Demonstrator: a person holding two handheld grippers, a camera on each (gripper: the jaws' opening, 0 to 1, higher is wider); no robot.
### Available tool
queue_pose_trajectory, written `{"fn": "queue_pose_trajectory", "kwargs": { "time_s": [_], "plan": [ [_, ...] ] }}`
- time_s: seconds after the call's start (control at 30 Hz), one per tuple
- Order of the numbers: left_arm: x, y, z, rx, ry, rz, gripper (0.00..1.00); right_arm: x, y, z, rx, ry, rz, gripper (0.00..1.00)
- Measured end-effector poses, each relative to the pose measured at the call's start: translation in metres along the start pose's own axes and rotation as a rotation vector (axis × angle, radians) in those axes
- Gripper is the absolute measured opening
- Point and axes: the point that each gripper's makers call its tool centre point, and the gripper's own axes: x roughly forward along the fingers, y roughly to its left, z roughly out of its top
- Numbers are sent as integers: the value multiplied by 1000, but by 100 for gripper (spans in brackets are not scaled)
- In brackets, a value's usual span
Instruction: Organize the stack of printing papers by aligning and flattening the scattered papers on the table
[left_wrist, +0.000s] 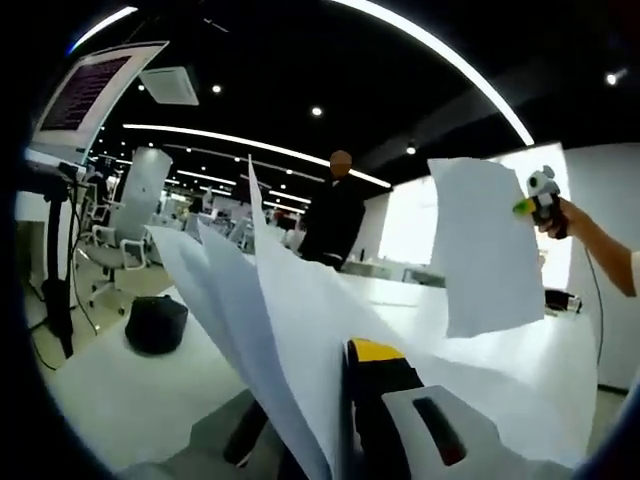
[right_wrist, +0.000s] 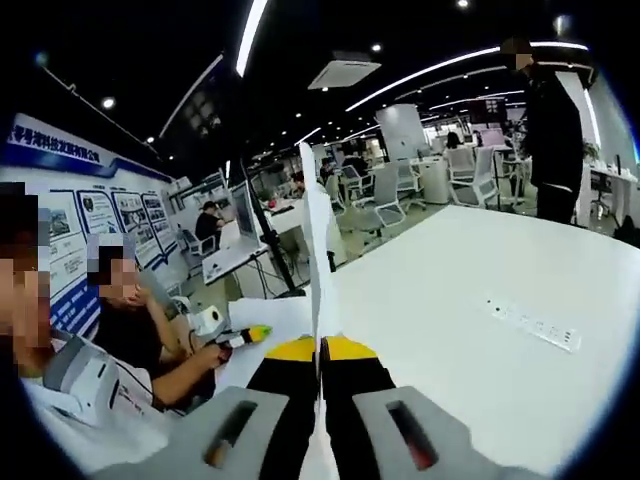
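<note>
Several white sheets (left_wrist: 290, 330) stand up in a loose fan from my left gripper (left_wrist: 322, 385), which is shut on their lower edge; its yellow-tipped right jaw shows and the paper covers the left one. My right gripper (right_wrist: 320, 346) is shut on a single sheet (right_wrist: 318, 250), seen edge-on between its yellow tips. In the left gripper view this sheet (left_wrist: 485, 245) hangs in the air at the upper right, with the right gripper (left_wrist: 543, 197) in a hand at its top corner. The left gripper (right_wrist: 246, 335) appears low left in the right gripper view. Below lies the white table (right_wrist: 470, 290).
A power strip (right_wrist: 530, 322) lies on the table. A person in black (left_wrist: 335, 215) stands beyond its far edge. Office chairs (left_wrist: 125, 235), a black bag (left_wrist: 155, 322) on the floor and a monitor on a stand (left_wrist: 85, 90) are at the left. Seated people (right_wrist: 150, 340) are close by.
</note>
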Motion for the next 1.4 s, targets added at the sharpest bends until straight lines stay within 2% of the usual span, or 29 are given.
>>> {"fn": "queue_pose_trajectory", "kwargs": {
  "time_s": [0.6,0.93,1.2,1.4],
  "plan": [
    [-1,-2,1,2,-2,0,9,4,29,2,-5,15,57,0],
    [0,-2,1,2,-3,-1,9,16,67,-7,-25,46,142,0],
    [0,-2,1,1,-5,-2,9,20,82,-8,-27,66,200,0],
    [0,0,1,4,-6,-1,9,30,93,-18,-8,86,243,0]
  ]
}}
